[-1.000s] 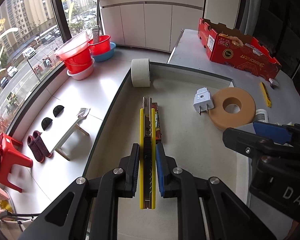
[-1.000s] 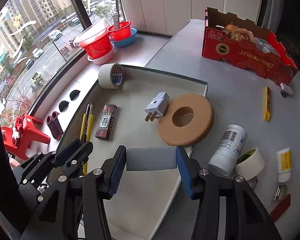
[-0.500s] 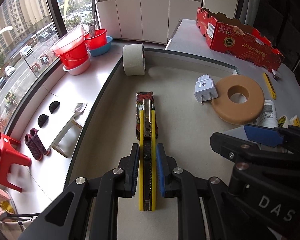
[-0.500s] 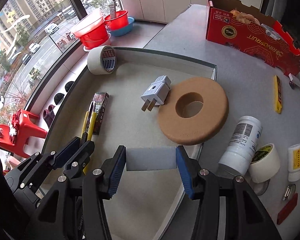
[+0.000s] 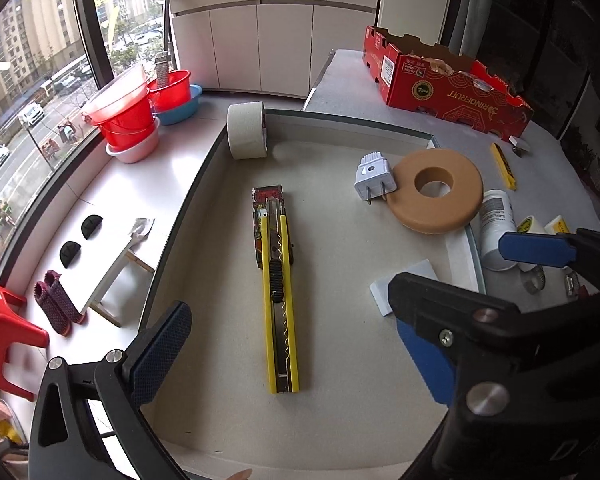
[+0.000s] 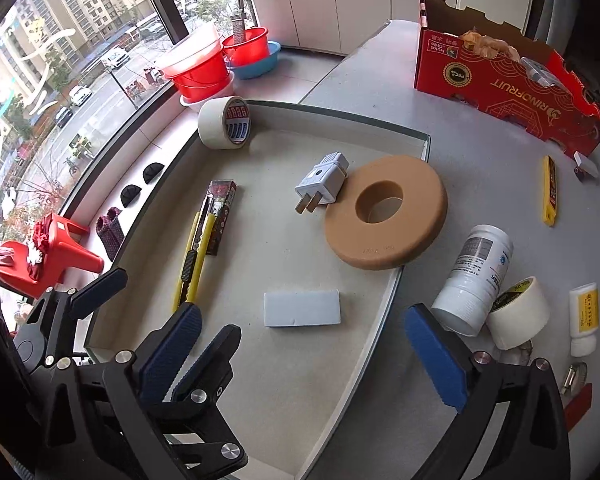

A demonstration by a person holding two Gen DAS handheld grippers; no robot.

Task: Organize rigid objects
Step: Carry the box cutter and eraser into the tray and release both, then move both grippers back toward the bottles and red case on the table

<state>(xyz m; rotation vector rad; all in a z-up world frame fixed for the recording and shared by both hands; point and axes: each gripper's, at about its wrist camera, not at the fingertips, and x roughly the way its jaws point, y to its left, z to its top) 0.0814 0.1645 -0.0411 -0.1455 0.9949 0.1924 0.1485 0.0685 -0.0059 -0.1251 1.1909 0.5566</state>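
A yellow utility knife [image 5: 279,300] lies flat in the shallow grey tray [image 5: 340,128], partly over a small red-black pack [image 5: 266,200]. My left gripper [image 5: 292,364] is open above the knife's near end, not touching it. A pale blue-white block [image 6: 302,308] lies flat in the tray [image 6: 396,280] near its right wall. My right gripper [image 6: 306,352] is open just behind the block. The knife also shows in the right wrist view [image 6: 192,256]. In the tray too are a white plug adapter [image 6: 322,186], a tan foam ring [image 6: 386,212] over the right rim, and a masking tape roll [image 6: 224,122].
On the table right of the tray lie a white bottle [image 6: 476,276], a small tape roll [image 6: 518,312], a white tube [image 6: 584,316], a thin yellow cutter [image 6: 550,190] and a red cardboard box [image 6: 504,76]. The tray's left side overhangs the floor by the window.
Both grippers have opened. The left let go of the yellow knife and the right let go of the block; both objects now lie in the tray. Both grippers have pulled back a little.
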